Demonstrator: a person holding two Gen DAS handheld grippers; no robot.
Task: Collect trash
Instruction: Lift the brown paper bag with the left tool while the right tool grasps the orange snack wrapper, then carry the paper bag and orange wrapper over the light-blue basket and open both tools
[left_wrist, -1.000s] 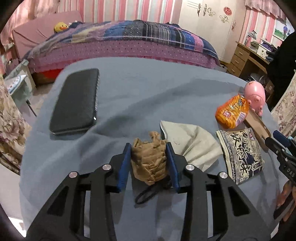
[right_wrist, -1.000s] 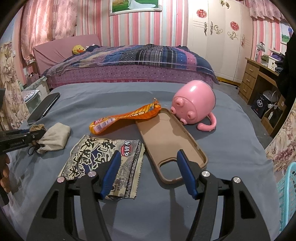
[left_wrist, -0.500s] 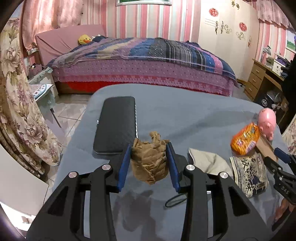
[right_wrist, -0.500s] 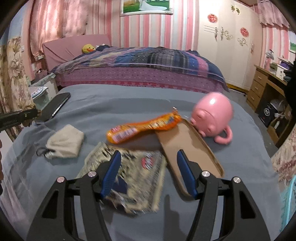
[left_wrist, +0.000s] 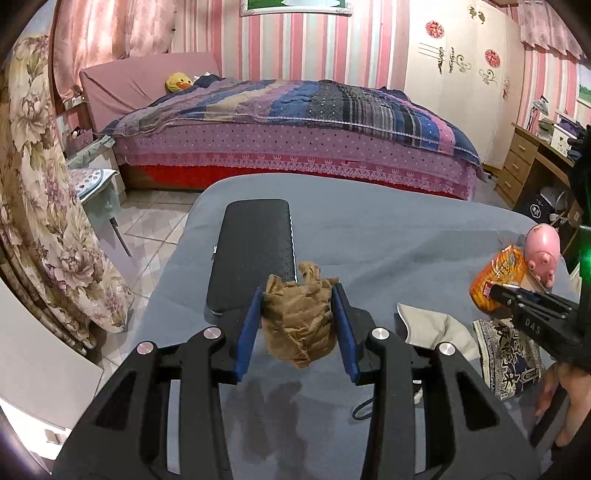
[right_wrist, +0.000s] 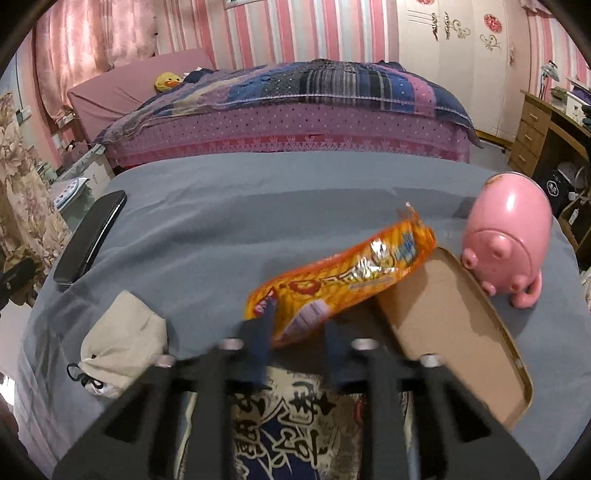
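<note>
Paper, a crumpled brown wad, is held clamped in the left gripper above the grey table, while the near end of the light, crinkly orange snack wrapper is straddled, best pinched there, by the blurred right gripper, fingers apart.

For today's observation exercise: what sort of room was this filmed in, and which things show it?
Most likely a home bedroom. A made bed with a patchwork quilt fills the background, a white wardrobe stands against the striped wall, and a wooden desk with drawers sits at the right.
</note>
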